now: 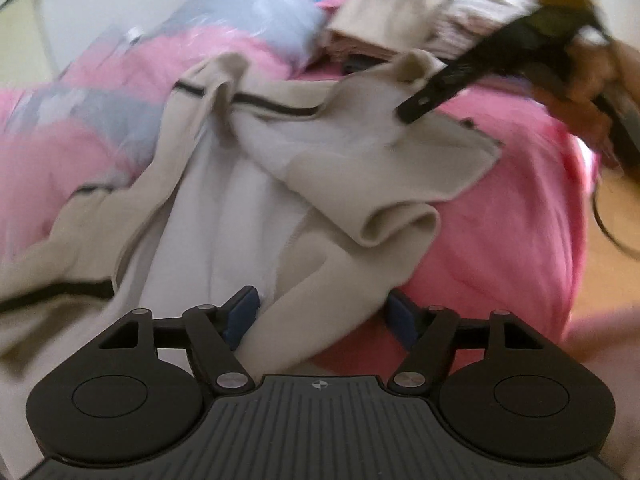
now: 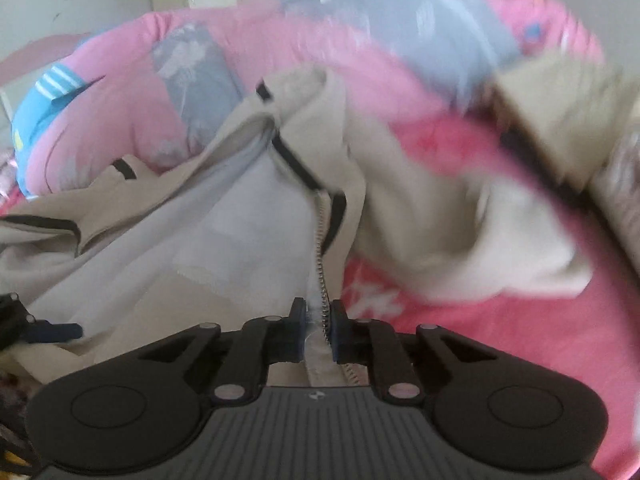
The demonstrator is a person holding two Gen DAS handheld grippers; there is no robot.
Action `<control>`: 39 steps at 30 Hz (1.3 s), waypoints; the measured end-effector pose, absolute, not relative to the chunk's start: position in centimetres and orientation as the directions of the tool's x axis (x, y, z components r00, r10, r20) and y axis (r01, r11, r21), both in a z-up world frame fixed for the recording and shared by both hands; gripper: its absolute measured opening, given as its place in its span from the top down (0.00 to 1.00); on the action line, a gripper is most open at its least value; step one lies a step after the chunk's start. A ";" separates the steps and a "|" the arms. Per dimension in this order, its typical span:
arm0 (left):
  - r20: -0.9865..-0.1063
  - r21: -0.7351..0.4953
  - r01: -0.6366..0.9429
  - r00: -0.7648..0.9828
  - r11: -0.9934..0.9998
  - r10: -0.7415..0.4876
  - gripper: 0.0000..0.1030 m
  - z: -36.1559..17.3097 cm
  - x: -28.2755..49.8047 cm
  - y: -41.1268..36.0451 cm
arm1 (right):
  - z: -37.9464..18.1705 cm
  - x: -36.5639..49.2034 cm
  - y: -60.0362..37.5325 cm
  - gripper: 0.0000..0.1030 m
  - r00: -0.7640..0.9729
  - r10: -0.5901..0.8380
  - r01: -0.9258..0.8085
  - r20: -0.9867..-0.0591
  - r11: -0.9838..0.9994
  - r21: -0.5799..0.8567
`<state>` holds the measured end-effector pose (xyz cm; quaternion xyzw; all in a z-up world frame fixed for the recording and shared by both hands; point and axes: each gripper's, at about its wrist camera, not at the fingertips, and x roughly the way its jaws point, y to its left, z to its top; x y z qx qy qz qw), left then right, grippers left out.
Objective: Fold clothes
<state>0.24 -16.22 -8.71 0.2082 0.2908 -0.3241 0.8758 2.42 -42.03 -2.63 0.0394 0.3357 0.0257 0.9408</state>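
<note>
Beige zip-up jacket (image 2: 248, 216) lies rumpled on the pink bedsheet (image 2: 500, 340); the right gripper (image 2: 319, 322) pinches its zipper edge (image 2: 320, 256). The left gripper (image 1: 320, 314) gapes around a jacket fold without pressing it. That thin edge may slip free if tugged, spoiling the fold.

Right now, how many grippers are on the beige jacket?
2. The right gripper is shut on the zipper edge of the beige jacket; the left gripper straddles its sleeve, jaws apart. None hidden.
</note>
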 end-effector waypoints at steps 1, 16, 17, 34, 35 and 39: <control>-0.645 0.172 0.676 0.627 0.717 -0.436 0.43 -8.6 0.3 -16.4 | -2.2 2.0 -42.2 0.88 0.795 0.052 -0.012 -0.604 0.997 0.071; -0.647 -0.110 0.685 0.501 0.720 -0.575 0.91 -5.1 2.7 -18.6 | 7.4 -0.9 -52.5 0.91 0.885 -0.320 0.319 -0.339 0.946 -0.060; -0.641 -0.132 0.696 0.483 0.706 -0.596 0.91 -4.9 2.6 -19.1 | 7.9 -0.9 -53.1 0.91 0.884 -0.336 0.334 -0.326 0.940 -0.065; -0.589 -0.269 0.760 0.356 0.591 -0.726 0.75 -5.1 1.3 -18.9 | 5.0 -1.8 -55.2 0.46 0.763 -0.447 0.436 -0.467 0.889 -0.138; -0.578 -0.265 0.758 0.370 0.597 -0.727 0.68 -4.6 1.0 -18.1 | 5.3 -2.3 -54.7 0.39 0.769 -0.456 0.436 -0.448 0.887 -0.154; -0.534 -0.237 0.736 0.447 0.634 -0.718 0.56 -2.7 -0.2 -14.1 | 7.4 -3.8 -52.9 0.37 0.797 -0.437 0.415 -0.417 0.898 -0.148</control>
